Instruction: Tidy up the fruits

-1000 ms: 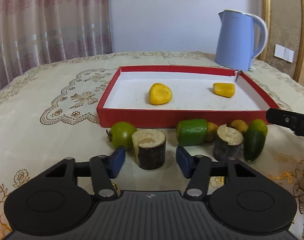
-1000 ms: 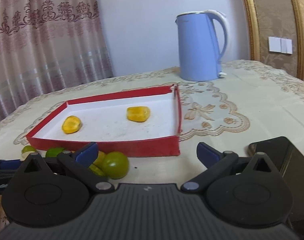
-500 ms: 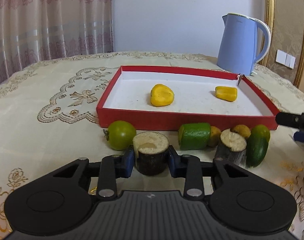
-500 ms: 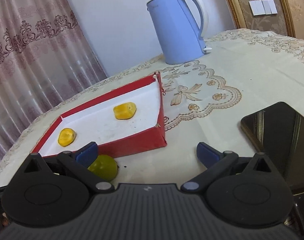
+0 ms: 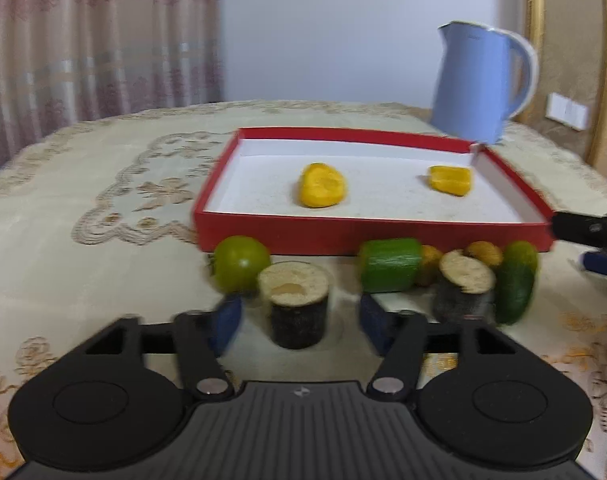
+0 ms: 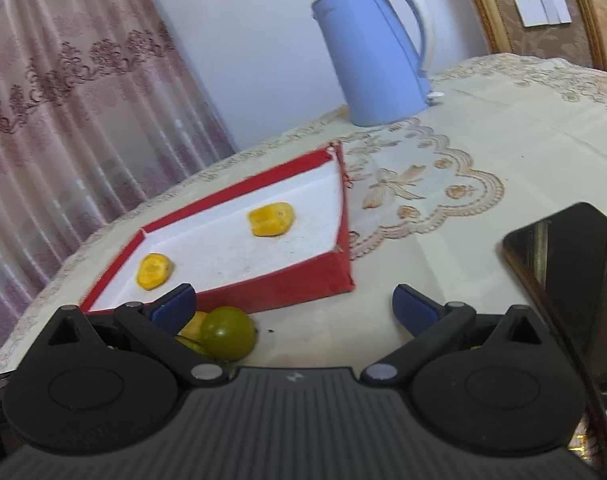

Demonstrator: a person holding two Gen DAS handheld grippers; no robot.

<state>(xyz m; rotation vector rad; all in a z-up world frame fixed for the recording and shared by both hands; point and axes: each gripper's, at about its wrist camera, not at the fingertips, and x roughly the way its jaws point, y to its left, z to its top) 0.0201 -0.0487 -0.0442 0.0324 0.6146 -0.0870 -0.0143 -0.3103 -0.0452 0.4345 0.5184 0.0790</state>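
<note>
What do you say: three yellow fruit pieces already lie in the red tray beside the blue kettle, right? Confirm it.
Not quite. The shallow red tray with the white floor holds two yellow fruit pieces, one at the middle and one near its right wall; the left wrist view shows it. The tall blue kettle does stand beside the tray.
</note>
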